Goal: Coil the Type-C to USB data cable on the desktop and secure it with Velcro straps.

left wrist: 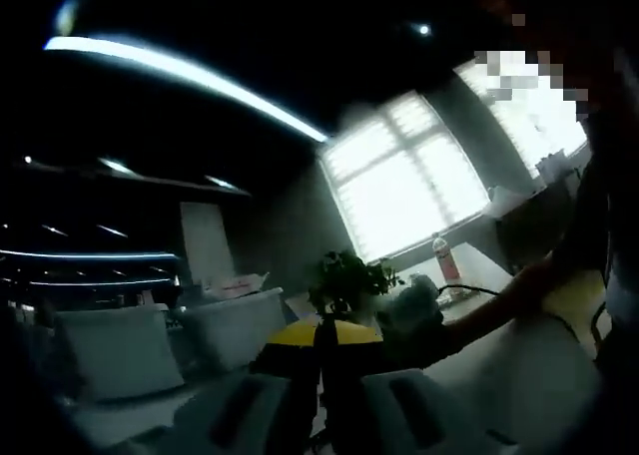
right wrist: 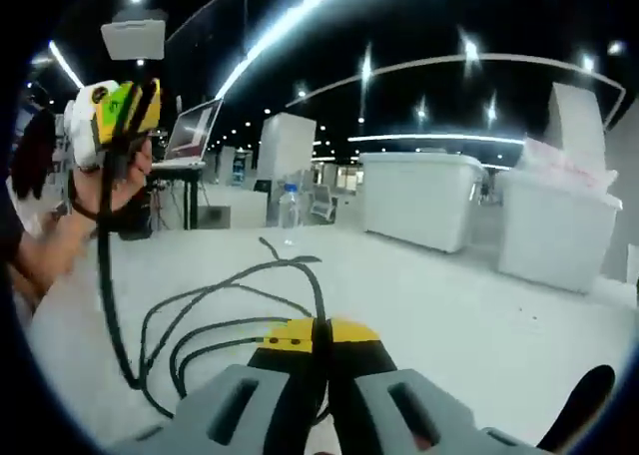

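Observation:
A black data cable (right wrist: pixel 200 320) lies in loose loops on the white desktop (right wrist: pixel 479 315). One strand runs straight into my right gripper (right wrist: pixel 319 333), whose yellow-tipped jaws are shut on it. In the right gripper view my left gripper (right wrist: pixel 115 111) is raised at upper left in a person's hand, and another stretch of the cable (right wrist: pixel 104 265) hangs down from it to the desk. In the left gripper view the left gripper (left wrist: pixel 321 333) has its jaws closed, with a thin black line of cable between them. The Velcro strap cannot be made out.
A clear bottle (right wrist: pixel 288 211) stands beyond the cable, a laptop (right wrist: pixel 195 136) at back left, and white bins (right wrist: pixel 414 201) behind. In the left gripper view there are a person's arm (left wrist: pixel 499 300), a plant (left wrist: pixel 344 280), a bottle (left wrist: pixel 446 260) and a bright window (left wrist: pixel 404 176).

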{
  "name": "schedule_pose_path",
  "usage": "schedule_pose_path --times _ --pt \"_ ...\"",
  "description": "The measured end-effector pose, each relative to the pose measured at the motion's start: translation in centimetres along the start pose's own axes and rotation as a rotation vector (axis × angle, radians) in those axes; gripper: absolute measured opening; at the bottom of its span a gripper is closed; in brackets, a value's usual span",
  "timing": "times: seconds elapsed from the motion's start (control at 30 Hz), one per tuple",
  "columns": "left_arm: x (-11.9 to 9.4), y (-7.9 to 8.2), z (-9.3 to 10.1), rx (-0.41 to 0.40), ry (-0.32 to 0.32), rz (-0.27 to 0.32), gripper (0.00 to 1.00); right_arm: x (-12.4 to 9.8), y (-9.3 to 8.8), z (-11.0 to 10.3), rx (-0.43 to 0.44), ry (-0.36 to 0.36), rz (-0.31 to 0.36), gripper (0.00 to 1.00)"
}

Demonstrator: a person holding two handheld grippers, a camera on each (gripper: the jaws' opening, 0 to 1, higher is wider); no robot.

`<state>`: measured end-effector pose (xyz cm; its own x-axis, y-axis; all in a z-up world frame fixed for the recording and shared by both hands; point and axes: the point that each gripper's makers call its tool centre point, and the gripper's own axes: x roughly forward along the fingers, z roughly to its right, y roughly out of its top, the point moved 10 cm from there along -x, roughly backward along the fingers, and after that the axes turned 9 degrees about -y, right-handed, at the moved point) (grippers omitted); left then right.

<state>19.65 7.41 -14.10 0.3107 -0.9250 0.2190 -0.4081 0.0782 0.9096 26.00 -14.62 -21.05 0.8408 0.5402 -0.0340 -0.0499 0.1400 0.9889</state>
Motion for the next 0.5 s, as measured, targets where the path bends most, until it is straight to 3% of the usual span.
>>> schedule_pose_path --times 0.03,0.2,0.3,0.5 --pt "0.0 -0.6 -0.2 0.003 0.031 -0.005 0.04 -0.5 0.6 -0.1 0.020 0.005 0.030 0.02" --pt "0.4 -2.0 0.0 0.052 0.042 -0.001 0.04 -3.1 2.0 -0.6 0.063 0.013 0.128 0.02" --pt "0.8 -2.9 0.3 0.121 0.045 -0.052 0.04 -3.9 3.1 -0.9 0.076 0.041 0.198 0.02" --pt "0.8 -3.6 -0.3 0.180 0.080 -0.090 0.05 -4.2 3.5 -1.5 0.055 0.079 0.209 0.02"
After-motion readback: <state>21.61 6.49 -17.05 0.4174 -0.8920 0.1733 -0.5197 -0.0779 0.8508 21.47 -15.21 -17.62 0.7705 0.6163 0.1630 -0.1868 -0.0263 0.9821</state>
